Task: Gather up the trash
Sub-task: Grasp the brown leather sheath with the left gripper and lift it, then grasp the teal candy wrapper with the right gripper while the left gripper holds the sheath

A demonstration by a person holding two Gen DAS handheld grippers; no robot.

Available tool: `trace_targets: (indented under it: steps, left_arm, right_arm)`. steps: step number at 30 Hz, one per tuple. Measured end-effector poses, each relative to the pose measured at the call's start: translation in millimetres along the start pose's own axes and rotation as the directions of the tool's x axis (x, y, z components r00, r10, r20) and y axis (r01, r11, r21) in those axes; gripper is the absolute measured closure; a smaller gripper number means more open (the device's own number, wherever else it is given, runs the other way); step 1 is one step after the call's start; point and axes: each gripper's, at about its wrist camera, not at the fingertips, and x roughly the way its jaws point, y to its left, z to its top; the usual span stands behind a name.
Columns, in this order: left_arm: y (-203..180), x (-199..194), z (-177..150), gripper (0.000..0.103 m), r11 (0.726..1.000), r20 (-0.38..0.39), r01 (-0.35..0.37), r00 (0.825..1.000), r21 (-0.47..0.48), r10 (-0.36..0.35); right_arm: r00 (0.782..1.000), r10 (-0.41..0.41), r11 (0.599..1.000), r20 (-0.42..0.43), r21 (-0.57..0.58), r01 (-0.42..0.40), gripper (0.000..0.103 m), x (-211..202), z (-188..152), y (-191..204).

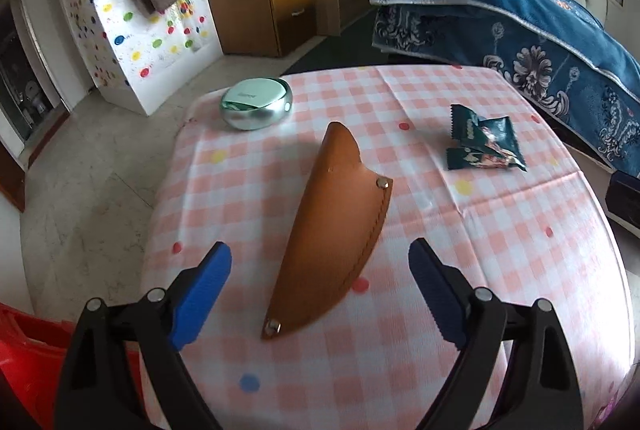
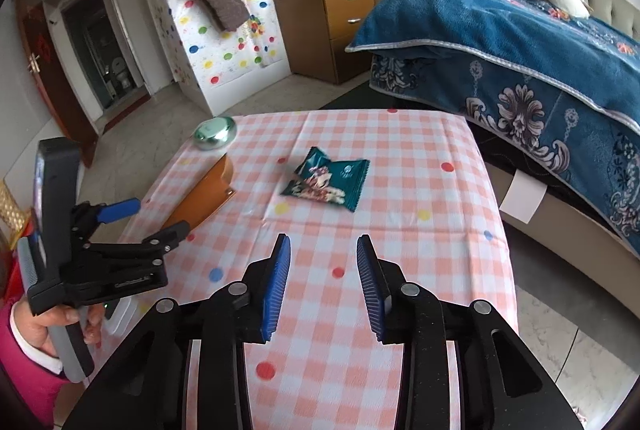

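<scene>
The right gripper (image 2: 322, 282), jaws apart and empty, aims at the green wrappers (image 2: 326, 180) mid-table toward the far edge, probably the trash, while the left gripper (image 1: 320, 294) gapes over the leather sheath (image 1: 332, 230).

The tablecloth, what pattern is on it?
The tablecloth has pink-and-white checks with scattered coloured dots, clearest in the right wrist view.

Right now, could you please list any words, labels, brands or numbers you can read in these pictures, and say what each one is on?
Nothing can be read for certain.
Green round case: a pale word on its lid, too blurred to read.
Dark green snack wrappers: a small round emblem and print, too small to read.
Left gripper: a white word on its black body, too blurred to read.
Brown leather sheath: no text visible.
</scene>
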Motion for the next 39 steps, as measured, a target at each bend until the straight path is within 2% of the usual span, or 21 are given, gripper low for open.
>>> trace_targets:
  steps: [2,4,6,8,9,13,15,17,23,27,29,31,34,35,39]
  left_arm:
    - [-1,10,4,0.016,1.0,-0.038,0.003,0.999,0.001,-0.003]
    - [-3,20,6,0.023,1.0,-0.08,0.006,0.997,0.008,-0.005]
    - [-2,21,6,0.028,1.0,-0.071,0.018,0.997,0.004,-0.018]
    - [0,21,6,0.039,0.999,-0.068,0.045,0.997,-0.01,-0.046]
    - [-1,19,6,0.048,0.999,-0.058,0.041,0.997,-0.006,-0.042]
    - [-1,8,-4,0.052,0.998,-0.036,0.052,0.998,-0.032,-0.053]
    - [0,-5,-10,0.053,0.996,0.002,0.066,0.998,-0.056,-0.066]
    - [2,-21,-16,0.053,0.993,0.039,0.086,0.996,-0.085,-0.083]
    - [2,-47,-15,0.053,0.989,0.097,0.115,0.99,-0.098,-0.105]
    - [1,-51,-8,0.053,0.989,0.111,0.116,0.988,-0.089,-0.106]
    - [0,-49,-6,0.053,0.99,0.113,0.116,0.988,-0.084,-0.106]
    - [-2,-45,-5,0.053,0.991,0.111,0.113,0.988,-0.078,-0.104]
    - [-4,-39,-4,0.053,0.991,0.105,0.114,0.989,-0.072,-0.106]
    - [-4,-37,-4,0.053,0.991,0.103,0.115,0.989,-0.073,-0.108]
    - [-2,-32,-5,0.053,0.99,0.093,0.114,0.99,-0.08,-0.106]
  right_arm:
    - [1.0,0.002,1.0,-0.011,0.018,-0.001,0.067,8,3,-5]
    - [1.0,0.002,1.0,-0.019,0.023,-0.001,0.067,12,6,-7]
    - [0.999,-0.001,0.999,-0.033,0.038,0.002,0.067,17,9,-11]
    - [0.999,-0.002,0.999,-0.036,0.044,0.004,0.067,19,10,-13]
    - [0.999,-0.007,0.999,-0.039,0.049,0.009,0.067,20,11,-15]
    - [0.999,-0.005,0.998,-0.046,0.056,0.008,0.067,22,8,-17]
    - [0.999,-0.002,0.999,-0.052,0.05,0.005,0.066,20,7,-17]
    - [0.999,-0.002,0.999,-0.054,0.047,0.004,0.055,22,8,-16]
    - [0.998,-0.001,1.0,-0.06,-0.007,0.0,0.039,38,15,-7]
    - [0.999,-0.012,1.0,-0.04,-0.023,0.011,0.039,56,26,-5]
    - [1.0,-0.02,1.0,-0.016,0.015,0.02,0.051,63,34,-10]
    - [1.0,-0.017,0.998,-0.009,0.057,0.018,0.053,73,41,-18]
    - [1.0,0.003,0.997,-0.022,0.083,-0.001,0.051,88,46,-23]
    - [1.0,0.003,0.997,-0.026,0.082,-0.001,0.046,91,47,-24]
    - [0.996,-0.001,0.999,-0.093,0.039,0.005,0.043,116,48,-19]
